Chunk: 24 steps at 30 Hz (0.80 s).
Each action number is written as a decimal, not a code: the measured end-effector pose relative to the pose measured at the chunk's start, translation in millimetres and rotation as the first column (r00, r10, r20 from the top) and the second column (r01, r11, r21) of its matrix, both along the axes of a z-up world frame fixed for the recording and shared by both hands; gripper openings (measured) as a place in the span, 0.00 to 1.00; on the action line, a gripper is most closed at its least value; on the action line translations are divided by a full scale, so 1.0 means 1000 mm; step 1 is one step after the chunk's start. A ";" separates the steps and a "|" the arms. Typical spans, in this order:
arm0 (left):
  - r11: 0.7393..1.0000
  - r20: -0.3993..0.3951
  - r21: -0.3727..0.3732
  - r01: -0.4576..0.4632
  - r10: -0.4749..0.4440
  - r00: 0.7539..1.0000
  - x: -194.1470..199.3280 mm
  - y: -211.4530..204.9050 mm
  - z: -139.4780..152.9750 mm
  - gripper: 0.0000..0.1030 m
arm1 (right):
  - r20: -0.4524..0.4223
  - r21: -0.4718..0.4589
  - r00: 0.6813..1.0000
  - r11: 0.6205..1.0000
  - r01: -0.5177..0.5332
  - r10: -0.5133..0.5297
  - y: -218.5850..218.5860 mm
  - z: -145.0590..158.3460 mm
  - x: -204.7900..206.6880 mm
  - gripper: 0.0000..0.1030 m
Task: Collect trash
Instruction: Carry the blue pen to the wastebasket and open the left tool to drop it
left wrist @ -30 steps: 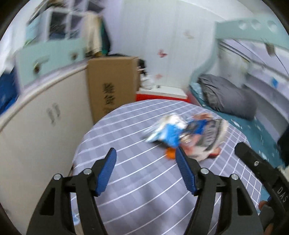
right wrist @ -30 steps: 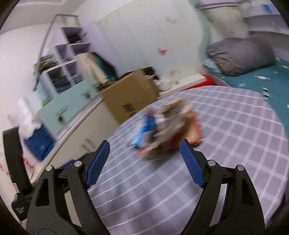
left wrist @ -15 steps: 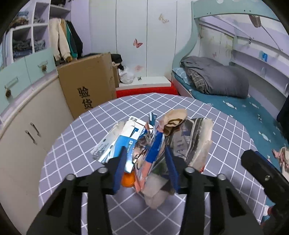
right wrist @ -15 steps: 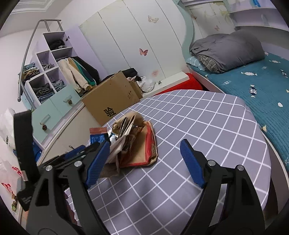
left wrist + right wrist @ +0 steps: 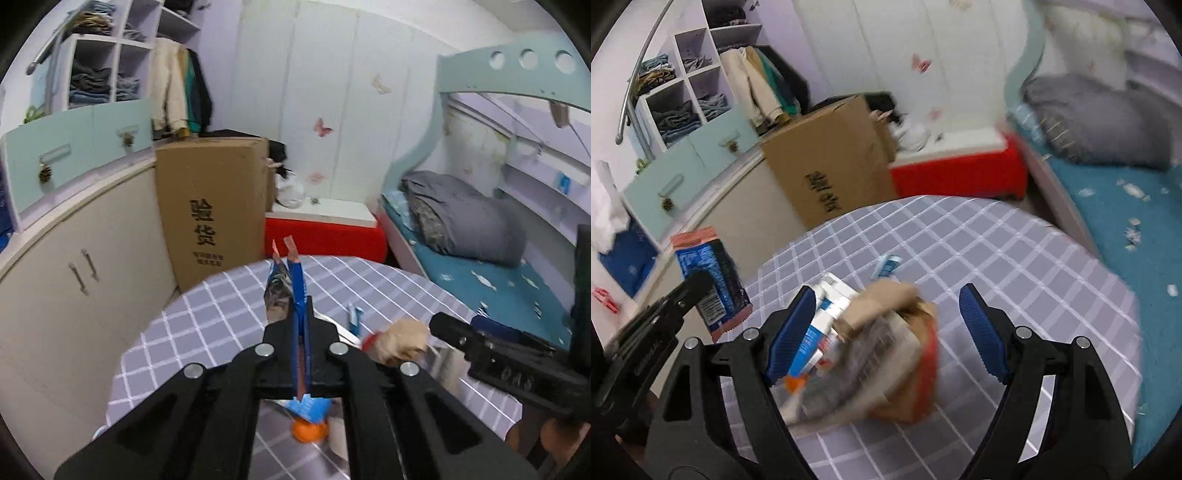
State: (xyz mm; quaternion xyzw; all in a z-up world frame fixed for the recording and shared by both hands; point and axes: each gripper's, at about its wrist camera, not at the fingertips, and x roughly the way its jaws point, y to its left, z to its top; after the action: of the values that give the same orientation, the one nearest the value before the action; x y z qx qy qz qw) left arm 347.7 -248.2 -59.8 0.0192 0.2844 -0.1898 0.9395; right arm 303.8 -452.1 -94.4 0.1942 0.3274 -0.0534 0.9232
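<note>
A blue snack wrapper (image 5: 282, 291) with red crimped ends stands upright between the pads of my left gripper (image 5: 301, 306). The jaws are closing tight and pinch it flat. In the right wrist view the same wrapper (image 5: 705, 273) hangs off the table's left side, held by the left gripper (image 5: 700, 282). The trash pile (image 5: 886, 354) of newspaper, brown paper and cartons lies on the grey checked table (image 5: 1015, 258). My right gripper (image 5: 886, 291) hovers open just above the pile, a finger on each side, touching nothing.
A small blue-white wrapper (image 5: 888, 264) lies alone behind the pile. A cardboard box (image 5: 214, 210) and a cream cabinet (image 5: 74, 266) stand left of the table. A red platform (image 5: 325, 236) and a bed (image 5: 480, 266) lie beyond it.
My left gripper closed on the snack wrapper in the pile and lifted it away to the left. The right gripper, still open, swung in over the pile.
</note>
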 end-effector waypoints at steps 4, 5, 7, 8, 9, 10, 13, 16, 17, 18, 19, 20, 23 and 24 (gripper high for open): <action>1.000 -0.012 0.021 -0.023 0.023 1.000 0.017 0.003 -0.003 0.02 | -0.142 -0.026 0.990 0.999 -0.025 0.021 -0.001 -0.015 0.036 0.74; 1.000 -0.022 0.019 -0.024 0.025 0.999 0.021 0.005 -0.005 0.02 | -0.165 -0.046 0.986 0.998 -0.035 0.027 0.001 -0.017 0.043 0.65; 1.000 -0.042 0.013 -0.020 0.021 0.999 0.026 0.007 -0.008 0.02 | -0.205 -0.041 0.977 0.997 -0.062 0.053 0.003 -0.023 0.052 0.40; 1.000 -0.053 0.006 -0.014 0.014 0.998 0.029 0.009 -0.010 0.02 | -0.212 -0.021 0.975 0.997 -0.079 0.073 0.003 -0.024 0.055 0.19; 1.000 -0.061 -0.001 -0.009 0.009 0.998 0.031 0.011 -0.012 0.02 | -0.214 -0.013 0.974 0.997 -0.082 0.077 0.003 -0.024 0.058 0.17; 1.000 -0.070 -0.013 -0.005 0.004 0.998 0.032 0.014 -0.013 0.02 | -0.202 -0.025 0.976 0.996 -0.083 0.076 0.004 -0.022 0.057 0.13; 0.998 -0.086 -0.057 0.013 -0.018 0.996 0.030 0.027 -0.014 0.02 | -0.138 -0.078 0.988 0.994 -0.081 0.070 0.011 -0.005 0.049 0.05; 0.996 -0.095 -0.089 0.021 -0.030 0.995 0.025 0.042 -0.014 0.02 | -0.073 -0.121 0.995 0.990 -0.074 0.065 0.022 0.013 0.040 0.05; 0.995 -0.096 -0.096 0.018 -0.027 0.995 0.023 0.048 -0.014 0.02 | -0.049 -0.122 0.996 0.990 -0.077 0.072 0.026 0.019 0.037 0.05; 0.995 -0.097 -0.100 0.015 -0.025 0.995 0.021 0.053 -0.013 0.02 | -0.021 -0.132 0.997 0.988 -0.080 0.078 0.035 0.027 0.031 0.05; 0.994 -0.097 -0.110 0.012 -0.023 0.995 0.018 0.061 -0.012 0.02 | -0.007 -0.141 0.996 0.986 -0.088 0.088 0.042 0.031 0.027 0.05; 0.993 -0.098 -0.118 0.008 -0.020 0.995 0.015 0.069 -0.012 0.02 | 0.009 -0.147 0.994 0.984 -0.104 0.107 0.052 0.036 0.024 0.05; 0.992 -0.112 -0.126 -0.014 0.000 0.994 0.005 0.099 -0.010 0.02 | 0.045 -0.162 0.982 0.971 -0.176 0.185 0.095 0.050 0.013 0.05; 0.992 -0.116 -0.123 -0.023 0.009 0.993 0.003 0.108 -0.010 0.02 | 0.052 -0.161 0.975 0.965 -0.206 0.217 0.110 0.052 0.011 0.05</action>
State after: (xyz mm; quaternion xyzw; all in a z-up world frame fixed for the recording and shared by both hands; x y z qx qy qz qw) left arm 350.5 -140.6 -69.6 -0.0524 0.3262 -0.2003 0.9223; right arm 314.7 -342.1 -42.1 0.0876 0.3088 0.0269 0.9467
